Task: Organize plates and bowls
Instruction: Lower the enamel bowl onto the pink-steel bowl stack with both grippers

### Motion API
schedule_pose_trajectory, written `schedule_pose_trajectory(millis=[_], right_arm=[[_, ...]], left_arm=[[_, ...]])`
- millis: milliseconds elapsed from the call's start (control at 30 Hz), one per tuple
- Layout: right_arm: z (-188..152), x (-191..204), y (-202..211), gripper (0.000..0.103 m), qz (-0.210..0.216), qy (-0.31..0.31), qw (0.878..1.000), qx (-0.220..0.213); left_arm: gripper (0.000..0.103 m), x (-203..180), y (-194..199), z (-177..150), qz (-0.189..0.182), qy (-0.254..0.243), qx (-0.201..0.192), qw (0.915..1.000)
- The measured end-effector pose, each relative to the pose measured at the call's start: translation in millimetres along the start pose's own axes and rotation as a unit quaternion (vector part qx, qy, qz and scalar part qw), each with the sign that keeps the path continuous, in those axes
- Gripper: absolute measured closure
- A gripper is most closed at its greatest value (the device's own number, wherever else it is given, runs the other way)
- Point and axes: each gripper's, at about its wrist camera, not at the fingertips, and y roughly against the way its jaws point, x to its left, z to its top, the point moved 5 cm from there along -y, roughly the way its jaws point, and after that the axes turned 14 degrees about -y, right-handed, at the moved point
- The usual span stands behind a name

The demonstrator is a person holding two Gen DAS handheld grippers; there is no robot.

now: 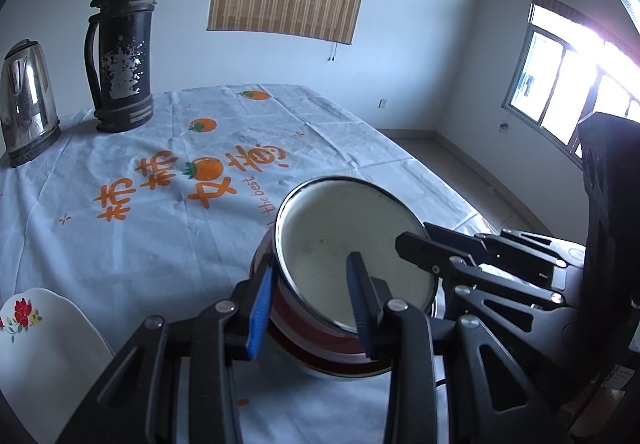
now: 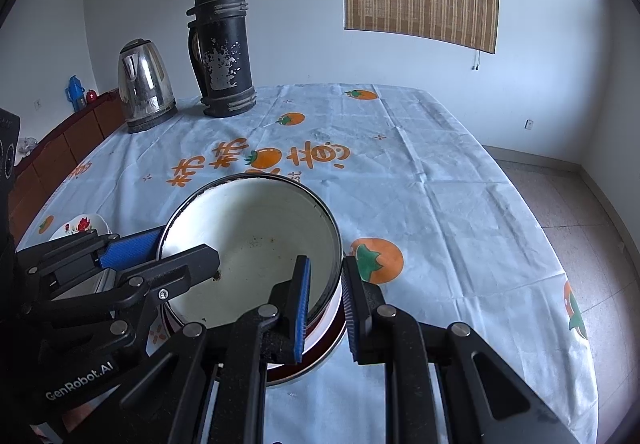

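Both tools are at one white enamel bowl with a dark rim and red bands on its outer wall (image 2: 256,244), which sits near the front edge of the bench (image 2: 440,184), tipped a little in the left wrist view. The left tool (image 1: 310,290) straddles the bowl's left wall, one blue-padded finger outside and one inside; the pads look close to the wall, but whether they actually press on it cannot be told. The right tool (image 2: 326,298) straddles the right wall in the same way, and a thin gap seems to remain beside its outer pad, so its grip is equally uncertain.

The task looks barely begun. A white plate with red painted flowers (image 1: 36,336) lies apart at the bench's left edge, not stacked with anything, and the bowl appears to rest on a second red-banded vessel, though that is hard to confirm. Gathering the pieces into one pile seems to be what remains.

Readable writing: "GenRobot.AI" on the left tool's body in the right wrist view, and "the best" in orange on the pale tablecloth (image 1: 168,228), beside large orange Chinese characters and printed persimmons.
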Motion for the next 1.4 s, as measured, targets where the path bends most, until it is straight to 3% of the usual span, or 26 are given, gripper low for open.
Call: schedule_pose_trajectory(millis=[600,1400], right_arm=[[-2.5,-8.2,-11.6,0.084,-0.008,0.008,0.999,0.036],[-7.2,-12.8,-6.7,0.083,-0.006,0.009,0.999,0.038]], left_arm=[[0.070,-7.7,-1.8,-2.0,-0.014,-0.006,0.007,0.9999],[0.070,-12.3,-3.2,-3.7,-0.011,-0.016,0.002,0.9998]])
